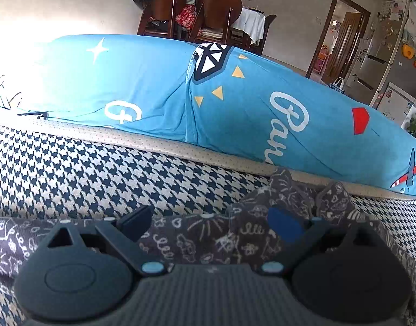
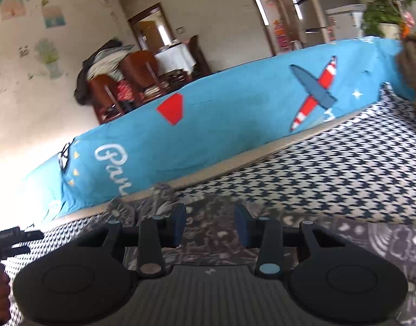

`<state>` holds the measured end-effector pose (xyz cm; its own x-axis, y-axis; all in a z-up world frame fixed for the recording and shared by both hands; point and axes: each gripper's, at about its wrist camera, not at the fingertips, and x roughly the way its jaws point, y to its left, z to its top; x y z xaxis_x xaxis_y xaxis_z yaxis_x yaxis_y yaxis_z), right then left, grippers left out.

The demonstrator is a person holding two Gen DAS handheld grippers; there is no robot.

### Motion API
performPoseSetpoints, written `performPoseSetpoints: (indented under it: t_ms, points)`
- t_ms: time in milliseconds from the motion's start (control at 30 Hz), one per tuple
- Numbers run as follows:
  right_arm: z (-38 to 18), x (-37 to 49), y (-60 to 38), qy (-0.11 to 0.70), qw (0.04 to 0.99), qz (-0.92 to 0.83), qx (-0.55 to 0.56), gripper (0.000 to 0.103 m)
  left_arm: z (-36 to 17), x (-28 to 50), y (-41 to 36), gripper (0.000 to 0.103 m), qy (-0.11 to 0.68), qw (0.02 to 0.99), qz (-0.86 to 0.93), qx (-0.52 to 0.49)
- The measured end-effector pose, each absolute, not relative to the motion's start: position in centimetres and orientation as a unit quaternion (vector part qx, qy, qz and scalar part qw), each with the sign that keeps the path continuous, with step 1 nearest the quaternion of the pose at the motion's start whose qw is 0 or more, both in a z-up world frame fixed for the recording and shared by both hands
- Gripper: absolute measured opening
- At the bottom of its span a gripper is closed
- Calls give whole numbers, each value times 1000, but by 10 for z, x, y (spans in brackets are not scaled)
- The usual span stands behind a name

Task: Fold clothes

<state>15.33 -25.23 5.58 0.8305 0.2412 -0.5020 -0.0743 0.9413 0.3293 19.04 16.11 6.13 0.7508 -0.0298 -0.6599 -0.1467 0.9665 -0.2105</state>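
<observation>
Both claws apart, empty: left claw (image 1: 212, 224), right claw (image 2: 210, 224) over doodle-print garment (image 1: 208, 241). Risk: bunched cloth at 1 o'clock snags, folds crooked.

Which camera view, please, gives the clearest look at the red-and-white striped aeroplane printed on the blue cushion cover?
The right wrist view: the red-and-white striped aeroplane shows whole, wings and body, on the blue cushion cover. In the left wrist view the aeroplane sits squeezed at the right edge, partly cut off.
</observation>
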Motion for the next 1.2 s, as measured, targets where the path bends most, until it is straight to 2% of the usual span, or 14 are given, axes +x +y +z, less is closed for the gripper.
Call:
performPoseSetpoints:
  t_ms: [600,900,967,1033,1200]
  points:
    - [29,238,-199,309,931,143,131,39,28,278,120,98,378,917,-53,-112]
    - [17,276,-167,308,931,180,68,40,5,302,100,101,382,916,-102,-73]
    - [10,283,-160,309,932,184,50,41,-1,305,99,103,384,914,-112,-67]
    - [2,289,-155,312,932,182,32,50,-7,309,99,103,387,912,-118,-62]
    - [-18,301,-150,325,928,182,9,52,-19,316,95,103,393,909,-134,-46]
